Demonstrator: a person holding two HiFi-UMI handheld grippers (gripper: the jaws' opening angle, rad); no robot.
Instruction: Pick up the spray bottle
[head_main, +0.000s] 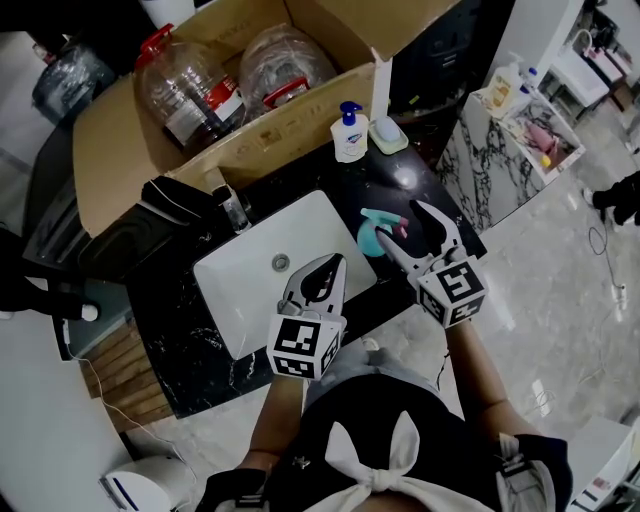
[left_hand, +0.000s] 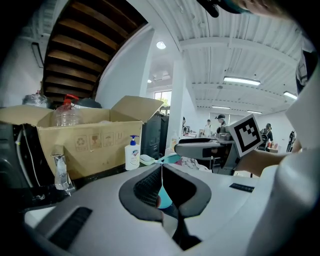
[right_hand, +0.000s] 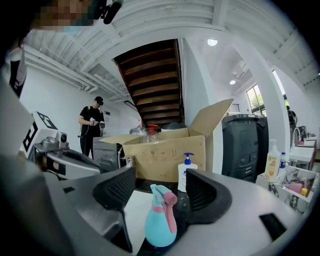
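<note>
Presently at approach: right tool (right_hand: 160, 189), jaws spread, brackets the teal plastic spray bottle with pink trigger (right_hand: 160, 220), ungripped on the black marble counter (head_main: 400, 180) just right of the white sink (head_main: 255, 285); left tool (head_main: 325, 272) pressed together; next move probably: advance, pinch body, lift.

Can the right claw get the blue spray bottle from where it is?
Probably yes. The right claw is open, and the spray bottle stands upright in line with the gap between its jaws, with nothing blocking it.
</note>
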